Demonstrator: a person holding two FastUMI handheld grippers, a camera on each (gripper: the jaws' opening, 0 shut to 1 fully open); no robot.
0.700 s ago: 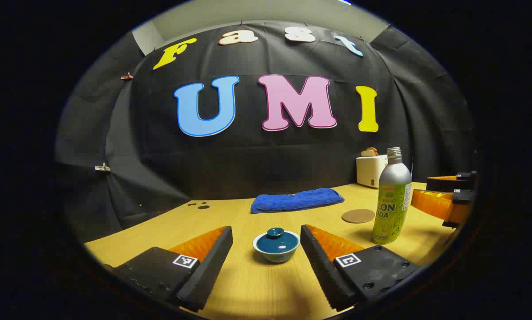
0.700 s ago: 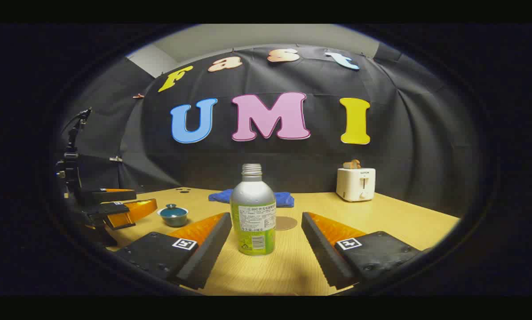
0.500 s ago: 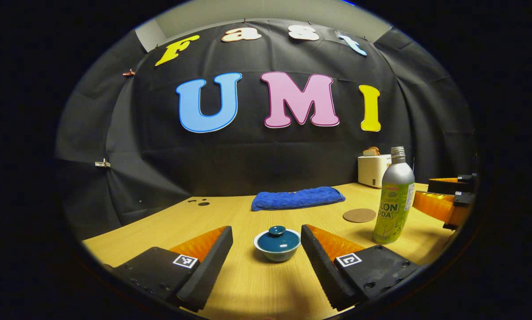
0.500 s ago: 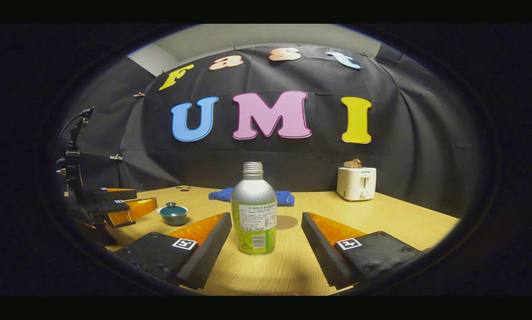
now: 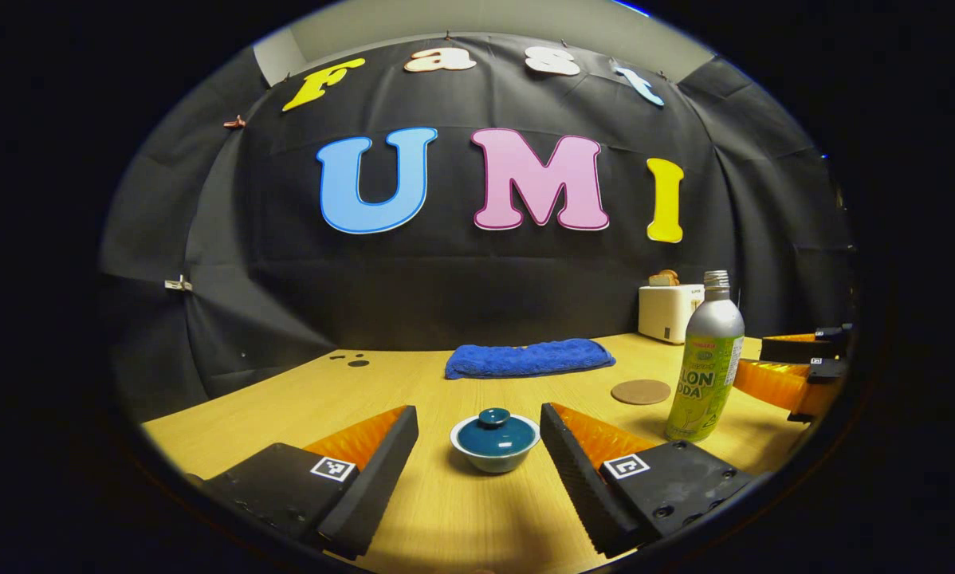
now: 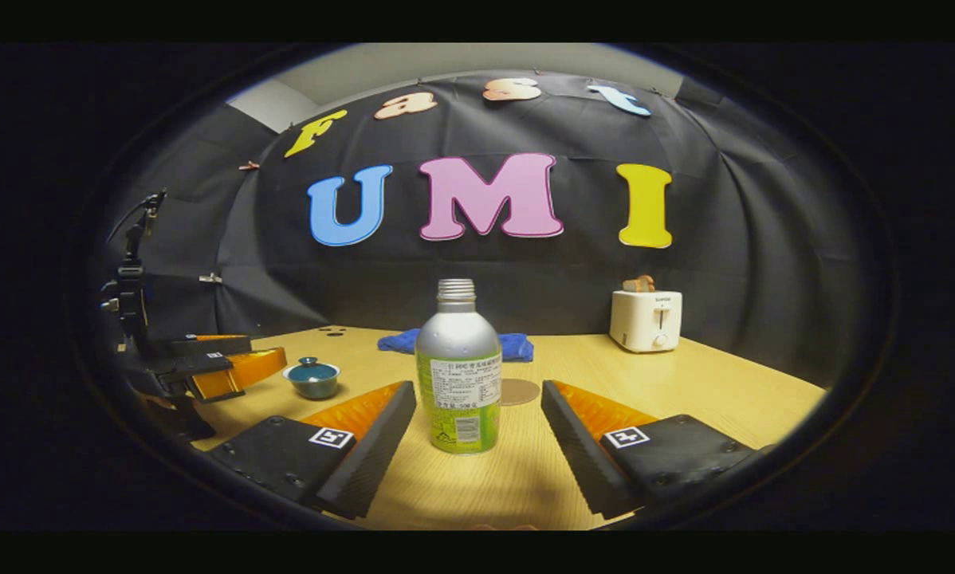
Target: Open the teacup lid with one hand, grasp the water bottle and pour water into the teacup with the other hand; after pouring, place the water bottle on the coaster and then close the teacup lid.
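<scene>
I am holding the left tool (image 5: pixel 477 462) wide open over the tabletop (image 5: pixel 286 399), gripping nothing, and the teacup (image 5: pixel 495 441) is sitting dead ahead between its two fingers, a little beyond the tips and not touching either. Its lid (image 5: pixel 495 430) is still seated, with the knob pointing straight up, so I am judging that the coming move calls for a short push forward and a drop onto that knob.

I am keeping the right tool (image 6: pixel 477 454) equally wide, with nothing in it, and the water bottle (image 6: pixel 457 371) is standing upright straight ahead in its gap, long axis vertical, cap off, clear of both fingers. In the left gripper view this tool is showing just beside the bottle at the right edge. So each hand is already facing its own thing: left nearer the teacup, right nearer the bottle.

The coaster (image 5: pixel 642 391) is lying flat just behind the bottle, toward the blue towel (image 5: pixel 529 358). A white toaster (image 6: pixel 646 320) is standing well apart at the back, against the black cloth wall. The wood surface is looking smooth and level.
</scene>
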